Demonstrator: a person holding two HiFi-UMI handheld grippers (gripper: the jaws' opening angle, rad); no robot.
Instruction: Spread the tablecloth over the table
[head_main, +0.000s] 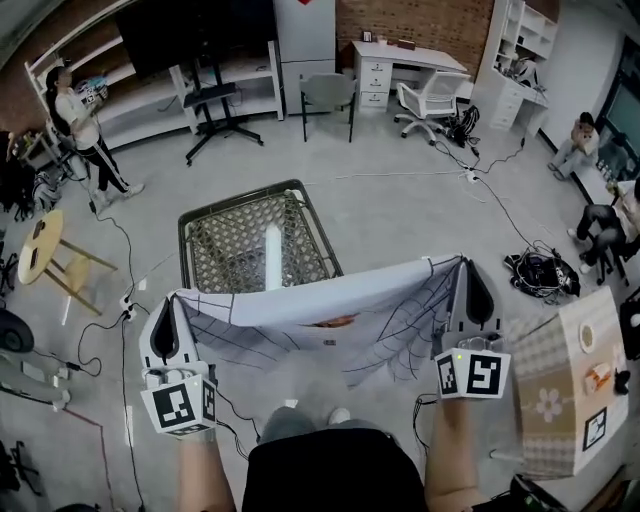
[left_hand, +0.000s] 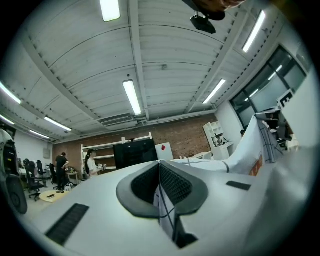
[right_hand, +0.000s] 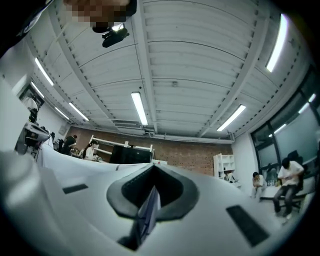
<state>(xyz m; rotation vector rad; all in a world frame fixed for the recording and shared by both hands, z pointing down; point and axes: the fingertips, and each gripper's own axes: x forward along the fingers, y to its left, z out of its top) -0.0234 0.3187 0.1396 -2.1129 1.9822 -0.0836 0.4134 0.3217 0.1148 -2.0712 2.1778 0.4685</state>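
This is a big work room, like a lab or an office. The grey floor is hard and bare, and cables lie across it. A white desk and a rolling chair stand by a brick wall. White shelves run beside a big black screen. A person stands near the shelves. Long lights shine on the ceiling.

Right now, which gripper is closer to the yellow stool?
Left. The stool stands out past the left gripper; the right gripper grips the cloth farther off.
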